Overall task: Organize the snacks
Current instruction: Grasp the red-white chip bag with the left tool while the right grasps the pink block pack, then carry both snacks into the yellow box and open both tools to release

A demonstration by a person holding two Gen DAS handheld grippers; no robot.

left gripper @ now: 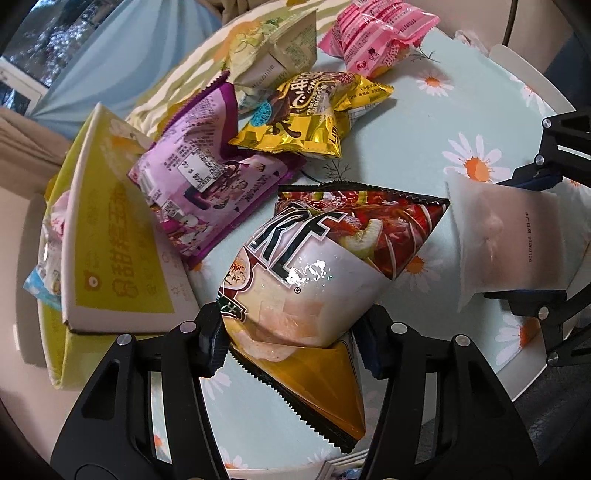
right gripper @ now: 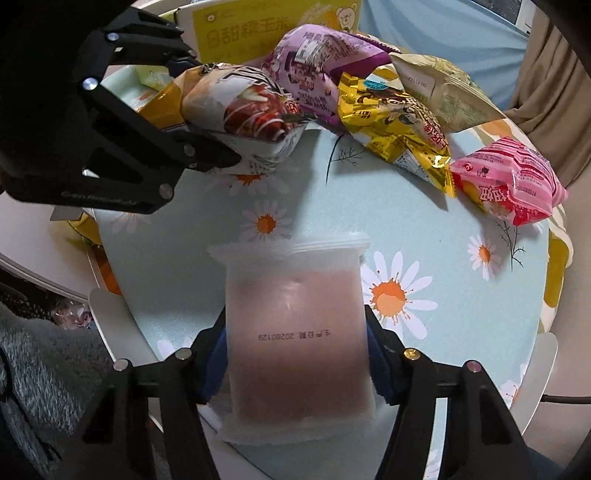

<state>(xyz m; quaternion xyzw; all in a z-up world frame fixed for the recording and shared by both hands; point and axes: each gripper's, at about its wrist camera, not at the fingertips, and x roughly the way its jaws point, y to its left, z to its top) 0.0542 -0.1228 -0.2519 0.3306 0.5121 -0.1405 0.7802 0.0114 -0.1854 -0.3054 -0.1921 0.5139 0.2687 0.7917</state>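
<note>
My left gripper is shut on a red-and-white chip bag, held over the daisy-print table; it also shows in the right wrist view. My right gripper is shut on a frosted white packet with a brownish filling; that packet shows at the right of the left wrist view. A purple bag, a gold bag, a pale green bag and a pink bag lie on the table.
A yellow-and-white box stands at the table's left edge, with a small clear packet beside it. Light blue curtains hang behind. The round table edge runs close on the right.
</note>
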